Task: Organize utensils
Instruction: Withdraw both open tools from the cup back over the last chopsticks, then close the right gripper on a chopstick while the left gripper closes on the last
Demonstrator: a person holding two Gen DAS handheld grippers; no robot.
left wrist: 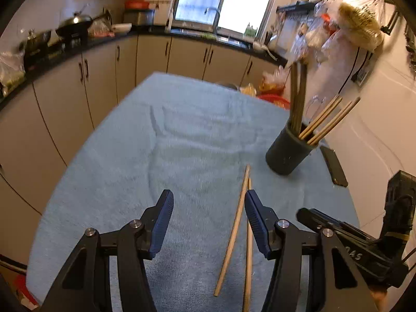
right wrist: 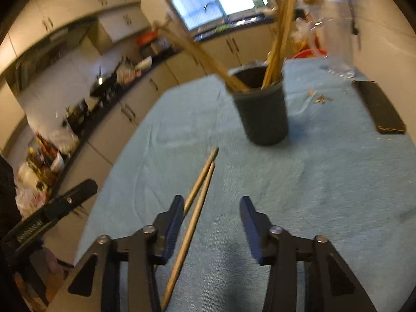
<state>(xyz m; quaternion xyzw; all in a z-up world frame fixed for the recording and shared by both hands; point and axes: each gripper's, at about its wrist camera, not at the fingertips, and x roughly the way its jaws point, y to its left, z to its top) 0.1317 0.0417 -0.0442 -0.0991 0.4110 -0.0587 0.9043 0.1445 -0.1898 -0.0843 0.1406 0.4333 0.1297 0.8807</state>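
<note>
Two wooden chopsticks (left wrist: 234, 231) lie on the light blue towel (left wrist: 169, 143), tips nearly touching, pointing toward a dark cylindrical holder (left wrist: 287, 150) that holds several chopsticks. My left gripper (left wrist: 209, 204) is open and empty above the towel, the chopsticks just inside its right finger. In the right wrist view the same chopsticks (right wrist: 193, 208) lie beside the left finger of my open, empty right gripper (right wrist: 212, 209). The holder (right wrist: 262, 109) stands ahead. The right gripper's body shows in the left wrist view (left wrist: 358, 241).
A dark phone (left wrist: 334, 166) lies on the towel right of the holder; it also shows in the right wrist view (right wrist: 379, 106). Kitchen counters with a wok (left wrist: 75, 23) curve behind. Bags (left wrist: 338, 31) hang on the right wall.
</note>
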